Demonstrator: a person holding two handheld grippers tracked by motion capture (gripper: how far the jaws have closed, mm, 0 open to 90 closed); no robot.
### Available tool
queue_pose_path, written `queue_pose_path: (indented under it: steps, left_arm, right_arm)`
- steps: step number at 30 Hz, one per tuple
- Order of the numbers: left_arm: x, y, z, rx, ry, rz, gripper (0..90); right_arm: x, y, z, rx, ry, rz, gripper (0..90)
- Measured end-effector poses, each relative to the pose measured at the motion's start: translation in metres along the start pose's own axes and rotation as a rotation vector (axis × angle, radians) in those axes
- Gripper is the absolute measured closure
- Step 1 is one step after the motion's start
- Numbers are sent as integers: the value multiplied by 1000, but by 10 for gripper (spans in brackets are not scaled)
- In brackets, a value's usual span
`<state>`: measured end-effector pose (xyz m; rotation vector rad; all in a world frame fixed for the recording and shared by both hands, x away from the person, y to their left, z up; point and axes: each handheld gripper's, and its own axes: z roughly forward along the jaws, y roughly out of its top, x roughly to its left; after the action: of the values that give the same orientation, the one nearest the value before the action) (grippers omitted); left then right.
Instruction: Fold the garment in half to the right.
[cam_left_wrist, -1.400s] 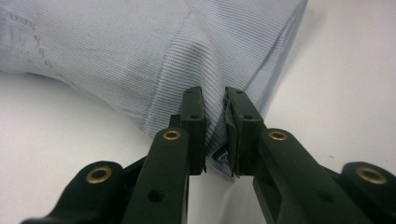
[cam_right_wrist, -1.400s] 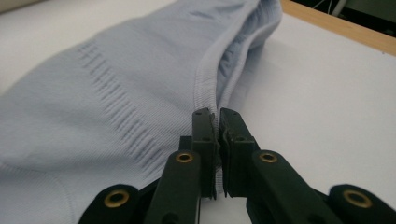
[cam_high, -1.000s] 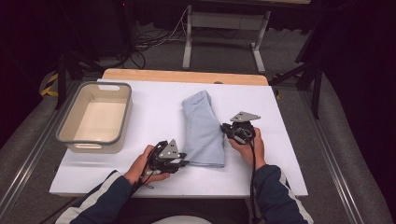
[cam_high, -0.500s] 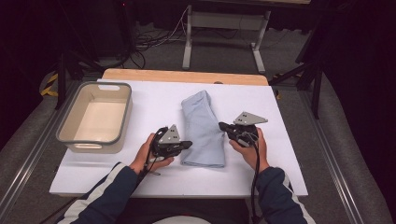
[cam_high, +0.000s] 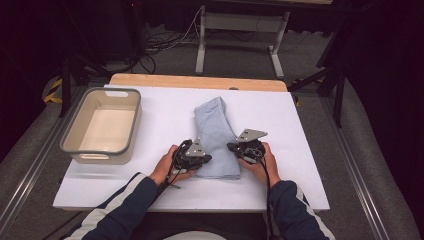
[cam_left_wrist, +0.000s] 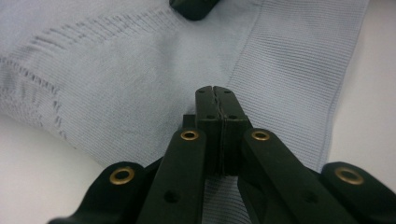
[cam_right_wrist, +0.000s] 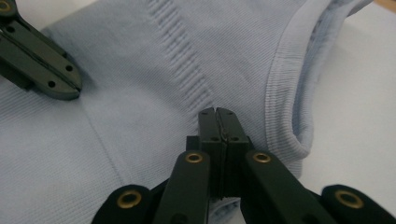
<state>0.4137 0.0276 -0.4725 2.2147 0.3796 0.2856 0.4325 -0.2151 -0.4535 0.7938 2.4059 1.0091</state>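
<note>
A folded light-blue knit garment (cam_high: 215, 135) lies lengthwise on the white table (cam_high: 165, 115). My left gripper (cam_high: 206, 159) reaches over the garment's near left edge. In the left gripper view it (cam_left_wrist: 215, 88) is shut, pads pressed together above the ribbed cloth (cam_left_wrist: 289, 70), with nothing seen between them. My right gripper (cam_high: 231, 147) comes in from the near right edge. It (cam_right_wrist: 215, 110) is also shut, resting over the fabric (cam_right_wrist: 140, 70) beside a ribbed hem (cam_right_wrist: 280, 93). The two tips point toward each other; the left gripper's closed jaws (cam_right_wrist: 51, 70) show in the right gripper view.
A grey bin (cam_high: 70, 135) with a pale inside stands on the table's left part. A wooden strip (cam_high: 200, 81) runs along the far edge. Beyond it are a dark floor, cables and a metal stand (cam_high: 202, 45). Bare white surface lies right of the garment.
The left hand has slid right and slightly away from me, bringing its gripper onto the garment's near left edge. The right gripper has shifted a little toward the garment's near end.
</note>
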Motion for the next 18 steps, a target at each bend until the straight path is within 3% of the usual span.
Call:
queue_pose_path:
  steps: [6,8,12,18]
  left_arm:
    - [-1,-1,0,-1,8,-3,893]
    - [-2,0,-1,-2,14,1,893]
    - [2,4,-7,-44,3,-23,893]
    - [21,24,-20,-113,59,-33,893]
  right_arm:
    - [0,-3,3,5,4,6,900]
    - [3,-2,1,9,-9,-15,900]
    - [5,2,-9,-32,-3,-14,900]
    - [16,6,-25,-89,-3,-40,900]
